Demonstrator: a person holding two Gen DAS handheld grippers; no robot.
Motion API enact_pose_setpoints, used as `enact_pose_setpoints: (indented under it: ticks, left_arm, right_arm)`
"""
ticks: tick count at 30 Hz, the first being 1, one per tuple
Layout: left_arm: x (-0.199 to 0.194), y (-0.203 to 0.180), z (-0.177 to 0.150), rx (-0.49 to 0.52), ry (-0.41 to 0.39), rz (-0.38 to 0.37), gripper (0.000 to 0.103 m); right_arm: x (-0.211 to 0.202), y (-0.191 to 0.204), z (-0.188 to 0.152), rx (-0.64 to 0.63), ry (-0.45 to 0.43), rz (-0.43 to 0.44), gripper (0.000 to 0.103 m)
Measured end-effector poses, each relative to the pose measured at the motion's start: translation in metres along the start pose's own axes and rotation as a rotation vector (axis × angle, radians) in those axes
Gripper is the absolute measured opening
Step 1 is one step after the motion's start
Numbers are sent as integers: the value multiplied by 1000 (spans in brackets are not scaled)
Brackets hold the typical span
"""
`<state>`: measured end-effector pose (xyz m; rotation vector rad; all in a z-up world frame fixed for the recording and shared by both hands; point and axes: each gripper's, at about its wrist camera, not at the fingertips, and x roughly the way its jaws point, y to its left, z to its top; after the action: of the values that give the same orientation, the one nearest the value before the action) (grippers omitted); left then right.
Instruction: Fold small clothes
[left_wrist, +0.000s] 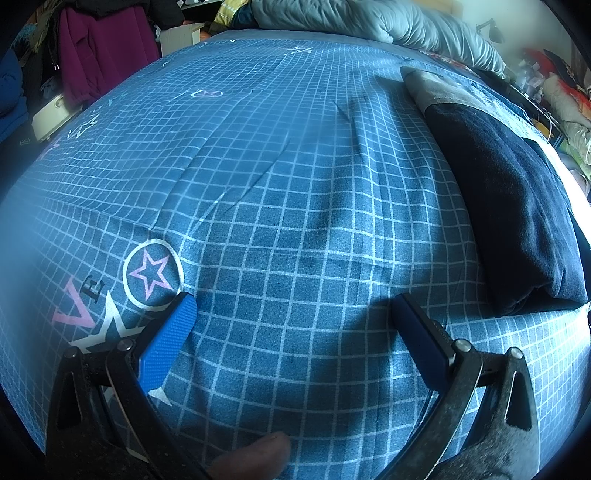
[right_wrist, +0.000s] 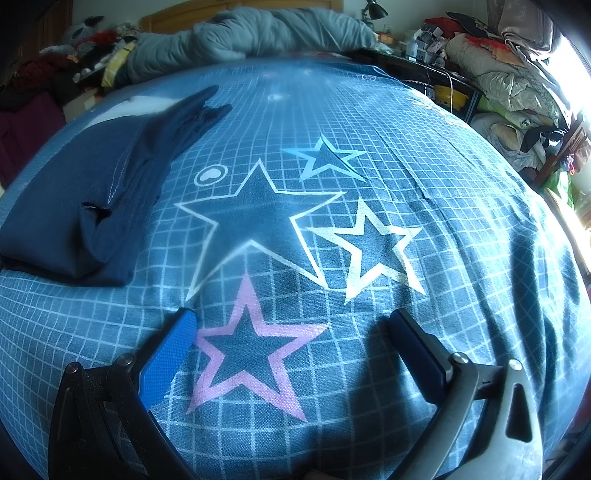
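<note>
**Folded navy garment could come undone if caught carelessly**

The navy garment lies folded on the bed, with one loose dark end trailing out from the bundle toward the grey quilt at the head of the bed. The left gripper hovers just beside the garment over bare sheet, jaws wide apart and empty. The right gripper hangs near the garment's other side above a pink star, likewise spread and holding nothing. Pinching only the top layer, or snagging the wrinkled sheet with it, would likely drag the fold open; the trailing end could slip free.
</note>
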<state>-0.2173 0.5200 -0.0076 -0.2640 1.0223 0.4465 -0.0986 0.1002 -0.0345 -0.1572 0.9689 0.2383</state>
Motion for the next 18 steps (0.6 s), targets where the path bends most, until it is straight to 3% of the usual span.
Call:
enact_pose_setpoints:
  ticks: [6,10,14,18]
  left_arm:
    - [-22,-3,3,-8,5,9,103]
    - [-74,-24,6,31,-100,26,103]
    - [-151,-56,10,96,-290,13,103]
    - [-217,-79,8,113,-417,-78,103]
  right_arm:
    - [-4,2,10,-24,70,14,103]
    - [-51,23,23,-76,-25,4,103]
    - [-115,56,39,-86,-118,35,103]
    - [-173,80,56,-57,-221,64,103]
